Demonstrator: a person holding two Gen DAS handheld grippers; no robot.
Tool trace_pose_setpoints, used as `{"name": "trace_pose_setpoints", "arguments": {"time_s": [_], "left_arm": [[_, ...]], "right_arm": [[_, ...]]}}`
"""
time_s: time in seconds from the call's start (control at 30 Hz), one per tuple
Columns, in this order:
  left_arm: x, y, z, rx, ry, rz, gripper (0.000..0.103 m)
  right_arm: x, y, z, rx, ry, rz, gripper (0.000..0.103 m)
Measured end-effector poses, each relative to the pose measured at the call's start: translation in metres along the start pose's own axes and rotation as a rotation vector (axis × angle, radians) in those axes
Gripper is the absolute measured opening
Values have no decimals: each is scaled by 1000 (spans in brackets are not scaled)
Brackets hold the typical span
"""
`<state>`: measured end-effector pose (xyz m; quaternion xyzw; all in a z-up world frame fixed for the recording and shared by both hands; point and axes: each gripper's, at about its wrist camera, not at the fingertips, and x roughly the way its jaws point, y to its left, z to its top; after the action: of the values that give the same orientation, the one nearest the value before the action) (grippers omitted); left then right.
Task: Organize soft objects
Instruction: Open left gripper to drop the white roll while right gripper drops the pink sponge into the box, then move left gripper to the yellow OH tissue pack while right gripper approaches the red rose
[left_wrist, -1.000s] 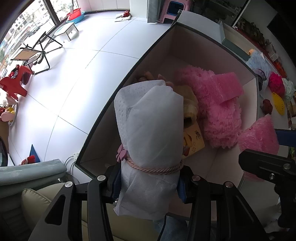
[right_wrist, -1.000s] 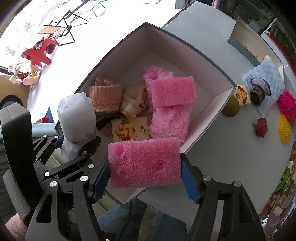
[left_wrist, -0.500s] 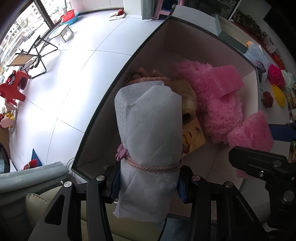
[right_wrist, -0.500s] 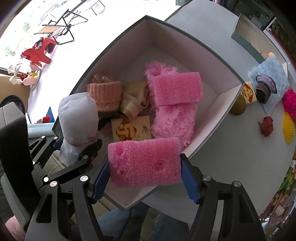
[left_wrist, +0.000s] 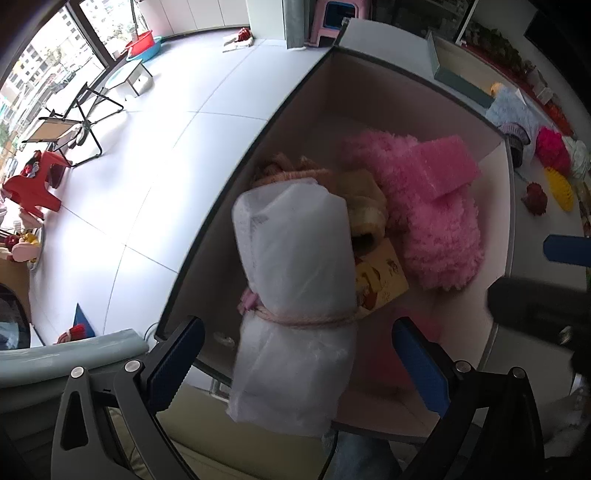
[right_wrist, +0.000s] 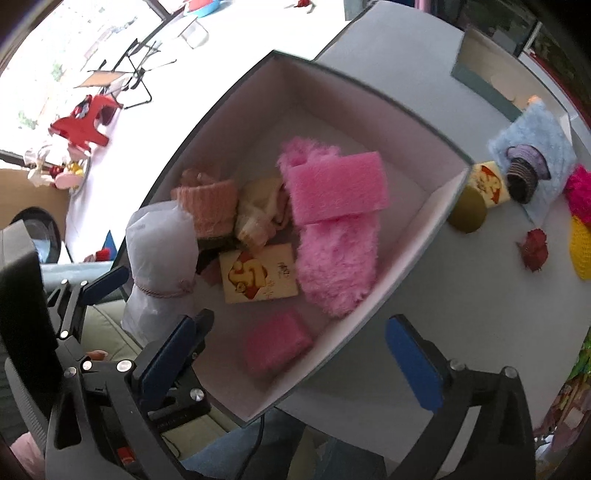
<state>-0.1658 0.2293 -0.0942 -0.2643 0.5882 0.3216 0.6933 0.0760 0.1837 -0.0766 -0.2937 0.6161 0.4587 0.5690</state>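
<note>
Hovering over the near-left corner of the open grey cardboard box with white interior (right_wrist: 373, 122): left gripper (left_wrist: 295, 354), fingers spread wide, blue pads clear of the white non-woven bundle tied with pink cord (left_wrist: 295, 291) on both sides. Bundle sitting between the pads over the box's near wall; contact with the box not discernible. Right gripper (right_wrist: 291, 350) also spread wide, nothing between the pads. Small pink foam block (right_wrist: 277, 345) lying blurred on the box floor at the near corner, directly below the right gripper.

Crowding the rest of the box: fluffy pink plush slipper (right_wrist: 332, 258) along the right wall, larger pink foam slab (right_wrist: 338, 188) resting on top of it, yellow printed card packet (right_wrist: 258, 273) just beside the slipper, cream knit piece (right_wrist: 258, 214) and peach ribbed knit roll (right_wrist: 208, 206) against the left wall, the roll touching the bundle.

On the grey table (right_wrist: 443, 314) beyond the box's right wall: gold round disc (right_wrist: 467, 214) touching the box corner, light-blue fuzzy cloth (right_wrist: 535, 147), dark red fabric flower (right_wrist: 533, 249).
</note>
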Motion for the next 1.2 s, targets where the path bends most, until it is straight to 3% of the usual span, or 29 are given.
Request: {"name": "trace_pose_setpoints", "arguments": {"time_s": [0.23, 0.5, 0.67, 0.8, 1.2], "left_arm": [[-9, -19, 0, 4, 26, -27, 102], [-19, -63, 10, 93, 12, 24, 102], [-21, -91, 13, 115, 21, 17, 102], [-26, -108, 12, 131, 11, 7, 102], [-30, -119, 20, 63, 41, -6, 102]], "right_arm": [[-16, -44, -17, 114, -39, -16, 103], [-11, -133, -50, 388, 8, -12, 103], [-5, -175, -55, 465, 14, -28, 103], [-2, -202, -36, 470, 4, -61, 103], [41, -252, 80, 634, -68, -107, 103]]}}
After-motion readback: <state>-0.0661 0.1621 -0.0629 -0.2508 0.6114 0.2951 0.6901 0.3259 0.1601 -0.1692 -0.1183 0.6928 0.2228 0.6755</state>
